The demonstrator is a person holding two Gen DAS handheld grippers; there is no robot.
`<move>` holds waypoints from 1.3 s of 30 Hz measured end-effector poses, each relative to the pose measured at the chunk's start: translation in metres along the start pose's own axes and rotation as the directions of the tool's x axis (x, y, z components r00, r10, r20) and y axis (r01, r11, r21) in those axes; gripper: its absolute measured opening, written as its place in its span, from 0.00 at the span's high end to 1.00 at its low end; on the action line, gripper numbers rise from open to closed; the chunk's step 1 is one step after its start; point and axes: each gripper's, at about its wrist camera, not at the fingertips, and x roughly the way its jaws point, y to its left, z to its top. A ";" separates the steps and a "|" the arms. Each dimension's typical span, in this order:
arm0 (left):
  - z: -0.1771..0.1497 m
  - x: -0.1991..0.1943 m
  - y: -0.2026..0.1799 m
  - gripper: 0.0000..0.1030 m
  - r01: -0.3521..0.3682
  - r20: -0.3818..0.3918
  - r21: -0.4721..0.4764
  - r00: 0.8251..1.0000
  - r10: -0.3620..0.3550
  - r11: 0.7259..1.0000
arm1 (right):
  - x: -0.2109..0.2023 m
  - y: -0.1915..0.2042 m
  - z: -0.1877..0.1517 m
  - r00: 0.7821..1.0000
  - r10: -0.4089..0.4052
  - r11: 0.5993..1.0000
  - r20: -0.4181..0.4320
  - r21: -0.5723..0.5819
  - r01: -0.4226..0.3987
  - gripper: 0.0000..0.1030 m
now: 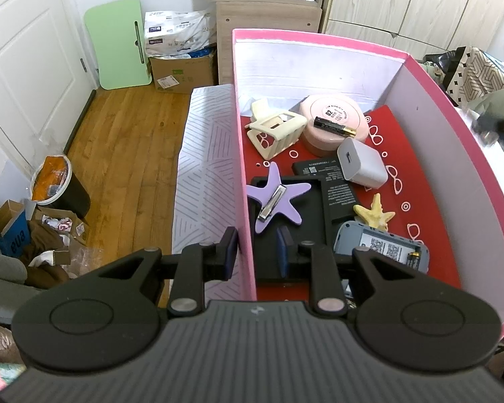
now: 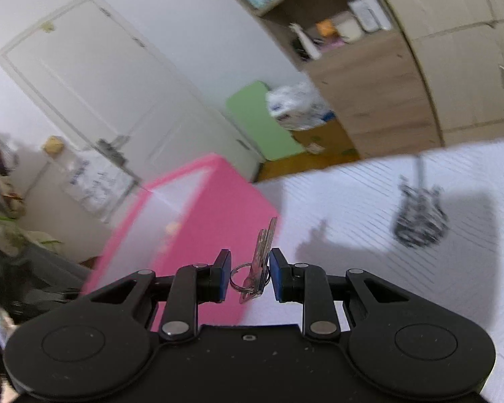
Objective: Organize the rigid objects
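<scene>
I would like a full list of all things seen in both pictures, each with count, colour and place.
box: 1, pink, on the striped cloth
hair claw: 1, cream, far left in box
round case: 1, pink, far end of box
battery: 1, black and gold, on the round case
charger: 1, white, box middle
starfish clips: 2, purple and yellow, in box
flat packs: 2, black, in box
grey device: 1, near right in box
keys: 1 bunch, silver, in right gripper
patterned object: 1, black and white, blurred, on cloth
left gripper: straddles box wall
right gripper: holds keys
</scene>
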 end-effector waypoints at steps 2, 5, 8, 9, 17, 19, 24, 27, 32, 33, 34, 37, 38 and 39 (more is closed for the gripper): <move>0.000 0.000 0.000 0.77 0.000 -0.003 0.001 1.000 0.000 1.000 | -0.005 0.018 0.009 0.999 0.039 0.998 0.018 -0.040 -0.039 0.72; 0.000 0.000 -0.001 0.77 -0.002 -0.005 0.010 1.000 0.002 1.000 | -0.010 0.043 0.019 0.995 0.086 0.991 0.059 -0.110 -0.079 0.72; 0.000 0.000 0.000 0.77 0.000 -0.004 0.016 1.000 0.000 1.000 | -0.001 0.063 0.026 0.990 0.126 0.981 0.058 -0.157 -0.115 0.71; 0.000 0.000 0.000 0.77 0.000 -0.005 0.018 1.000 0.001 1.000 | 0.004 0.068 0.029 0.990 0.137 0.977 0.046 -0.170 -0.127 0.71; 0.000 0.000 0.000 0.77 0.002 -0.005 0.002 1.000 -0.002 1.000 | 0.067 0.109 0.043 0.997 0.068 0.931 -0.038 -0.358 -0.077 0.71; -0.001 -0.001 0.001 0.77 0.003 -0.005 -0.002 1.000 -0.003 1.000 | 0.081 0.112 0.044 0.999 0.022 0.916 -0.037 -0.400 -0.035 0.71; 0.000 -0.001 0.003 0.77 0.008 -0.002 -0.013 1.000 -0.008 1.000 | 0.115 0.122 0.043 0.993 -0.100 0.857 -0.068 -0.513 0.051 0.71; -0.001 -0.001 0.003 0.77 0.006 -0.002 -0.013 1.000 -0.006 1.000 | 0.127 0.126 0.041 0.985 -0.141 0.833 -0.096 -0.549 0.065 0.70; 0.000 -0.001 0.003 0.77 0.008 -0.004 -0.018 1.000 -0.008 1.000 | 0.112 0.127 0.048 0.992 -0.125 0.842 -0.002 -0.528 0.105 0.54; 0.000 -0.001 0.003 0.77 0.006 -0.006 -0.015 1.000 -0.006 1.000 | 0.108 0.127 0.048 0.994 -0.112 0.852 0.003 -0.514 0.097 0.54; 0.001 -0.001 0.002 0.77 0.004 -0.007 -0.014 1.000 -0.004 1.000 | 0.101 0.127 0.048 0.995 -0.102 0.858 0.010 -0.505 0.093 0.54; 0.000 -0.002 0.003 0.77 0.003 -0.002 -0.018 1.000 -0.003 1.000 | 0.084 0.129 0.039 0.994 -0.105 0.855 0.036 -0.507 0.109 0.48; 0.000 -0.002 0.003 0.77 0.002 0.001 -0.022 1.000 -0.002 1.000 | 0.078 0.129 0.035 0.993 -0.107 0.855 0.044 -0.505 0.115 0.47; 0.000 -0.002 0.003 0.77 -0.002 0.004 -0.026 1.000 0.002 1.000 | 0.070 0.128 0.032 0.993 -0.107 0.858 0.050 -0.500 0.118 0.46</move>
